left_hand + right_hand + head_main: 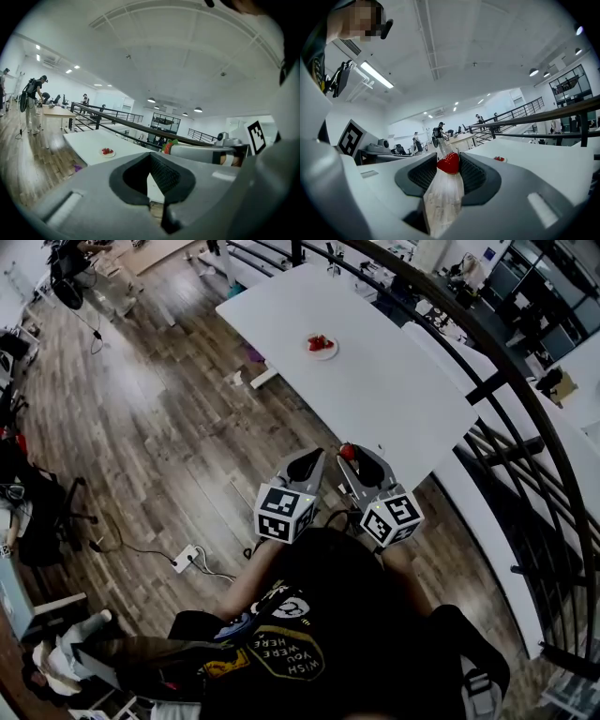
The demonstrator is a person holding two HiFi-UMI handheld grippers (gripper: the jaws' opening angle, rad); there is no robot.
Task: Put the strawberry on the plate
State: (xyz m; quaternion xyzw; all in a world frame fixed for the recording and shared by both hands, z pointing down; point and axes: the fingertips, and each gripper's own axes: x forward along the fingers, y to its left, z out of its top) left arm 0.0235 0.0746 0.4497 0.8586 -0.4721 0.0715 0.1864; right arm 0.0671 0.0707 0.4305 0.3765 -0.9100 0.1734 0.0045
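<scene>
A red strawberry (449, 163) is pinched between the dark pads of my right gripper (448, 169), which is shut on it. In the head view this strawberry (348, 453) shows at the tip of the right gripper (361, 463), held over the floor just short of the near corner of the white table (394, 399). A small white plate (321, 347) with red strawberries on it sits toward the table's far end and shows small as the plate (107, 152) in the left gripper view. My left gripper (305, 468) is beside the right one, its jaws a narrow gap apart with nothing between them.
A black metal railing (506, 362) curves along the right side of the table. Wooden floor (159, 427) lies to the left, with a power strip and cable (186, 559) near the person's feet. People and desks stand far off in the gripper views.
</scene>
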